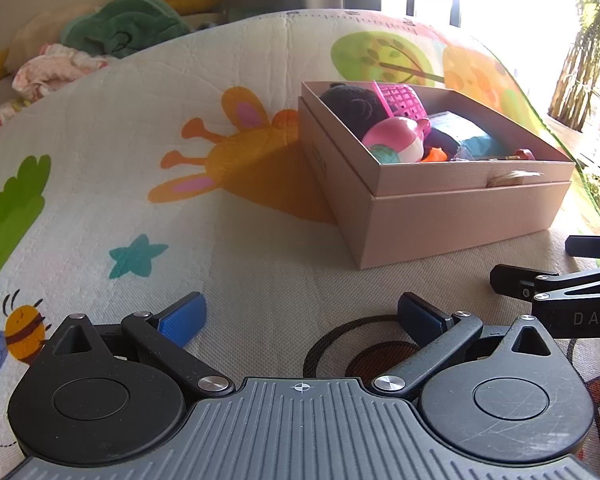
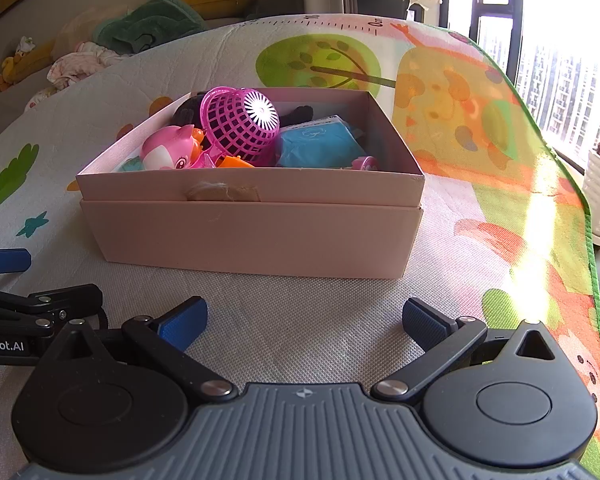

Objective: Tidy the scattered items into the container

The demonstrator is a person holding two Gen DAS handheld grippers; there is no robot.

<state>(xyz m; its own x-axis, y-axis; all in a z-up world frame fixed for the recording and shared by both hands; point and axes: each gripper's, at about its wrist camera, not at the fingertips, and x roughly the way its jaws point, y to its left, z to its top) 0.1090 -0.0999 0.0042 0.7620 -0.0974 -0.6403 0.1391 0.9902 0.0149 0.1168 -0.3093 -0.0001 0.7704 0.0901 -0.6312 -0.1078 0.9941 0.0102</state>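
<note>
Blue-padded left tool (image 1: 302, 320) wide open, empty, right tool (image 2: 305, 320) likewise

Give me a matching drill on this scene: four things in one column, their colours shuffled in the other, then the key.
Things:
1. mesh basket
2. box
3. packet in the box
4. star printed on the mat

Colours:
A. pale pink
B. teal
C. magenta
D. light blue

Pairs: 1-C, 2-A, 3-D, 4-B
</note>
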